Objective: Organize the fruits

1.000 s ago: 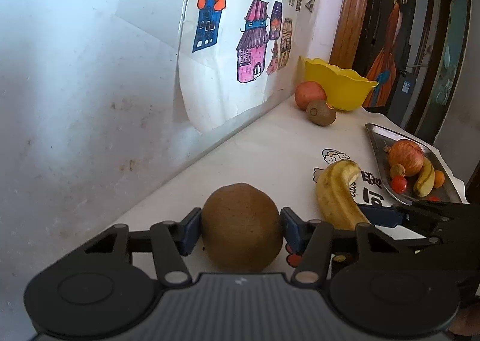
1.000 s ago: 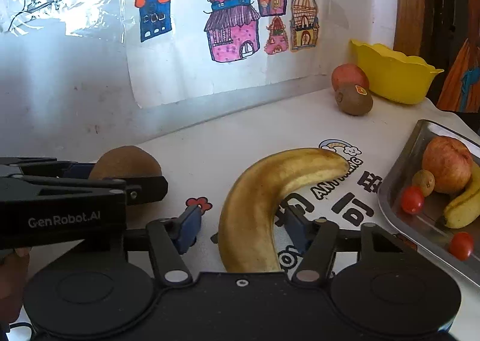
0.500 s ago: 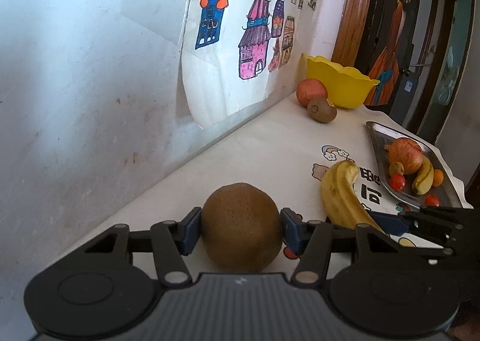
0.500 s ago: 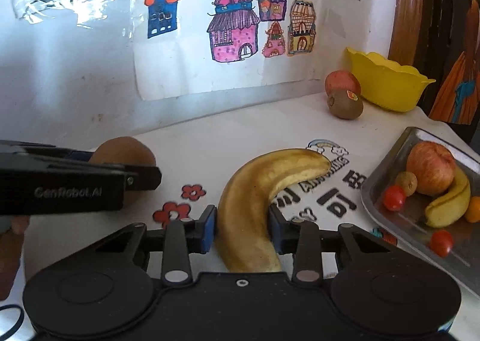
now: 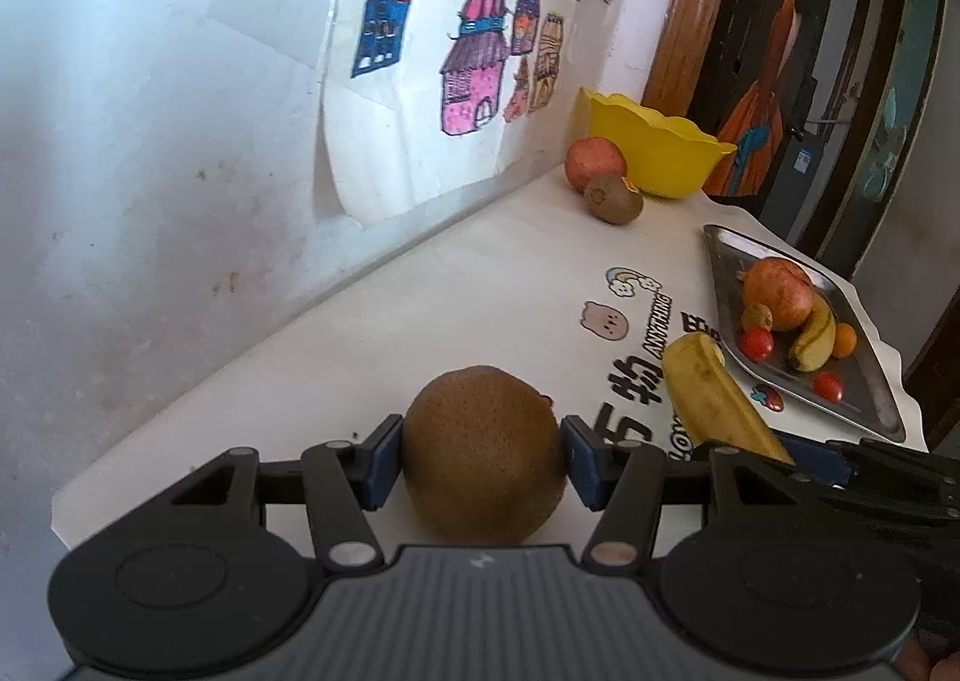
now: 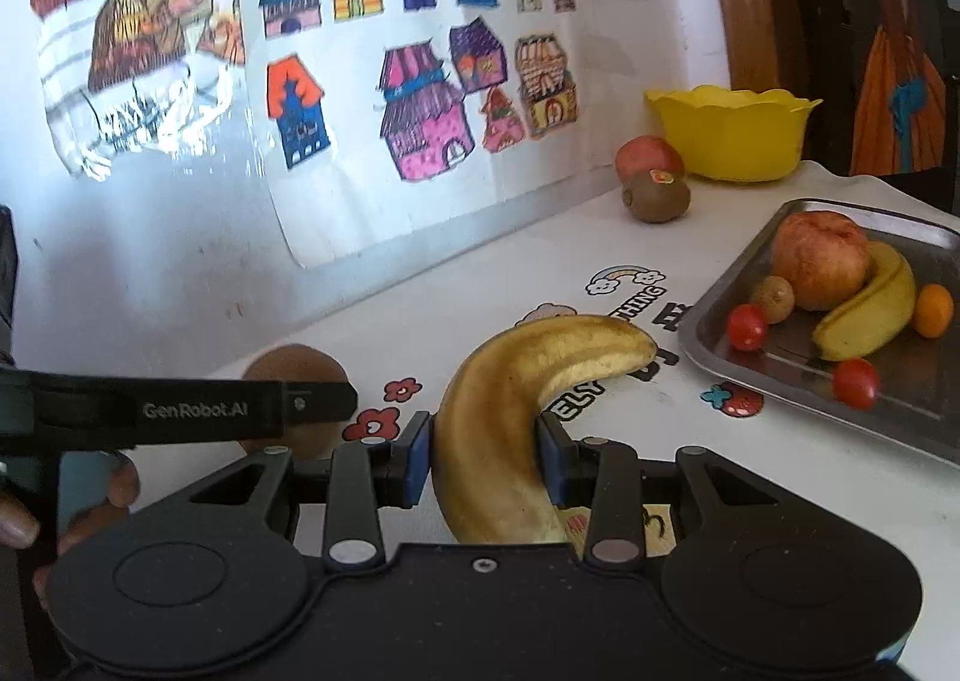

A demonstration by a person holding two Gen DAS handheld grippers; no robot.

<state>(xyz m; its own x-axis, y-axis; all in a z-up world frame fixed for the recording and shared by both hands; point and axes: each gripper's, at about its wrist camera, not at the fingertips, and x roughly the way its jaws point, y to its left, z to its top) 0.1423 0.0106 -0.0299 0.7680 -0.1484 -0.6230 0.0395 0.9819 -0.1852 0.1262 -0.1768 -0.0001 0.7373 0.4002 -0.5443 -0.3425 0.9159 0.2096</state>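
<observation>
My left gripper (image 5: 480,459) is shut on a brown kiwi (image 5: 483,453) and holds it just above the white tablecloth. My right gripper (image 6: 486,456) is shut on a yellow banana (image 6: 516,399) and holds it lifted off the table; the banana (image 5: 714,405) also shows in the left wrist view, to the right of the kiwi. The kiwi (image 6: 294,366) shows partly behind the left gripper's finger in the right wrist view. A steel tray (image 6: 750,375) to the right holds an apple, a banana, cherry tomatoes and small fruits.
A yellow bowl (image 6: 732,141) stands at the far right by the wall, with a red apple (image 6: 648,156) and a second kiwi (image 6: 657,195) beside it. The wall with drawings runs along the left. The table edge lies past the tray (image 5: 864,405).
My right gripper closed on the banana and lifted it, moving up and toward the tray. My left gripper rose slightly with the kiwi still held.
</observation>
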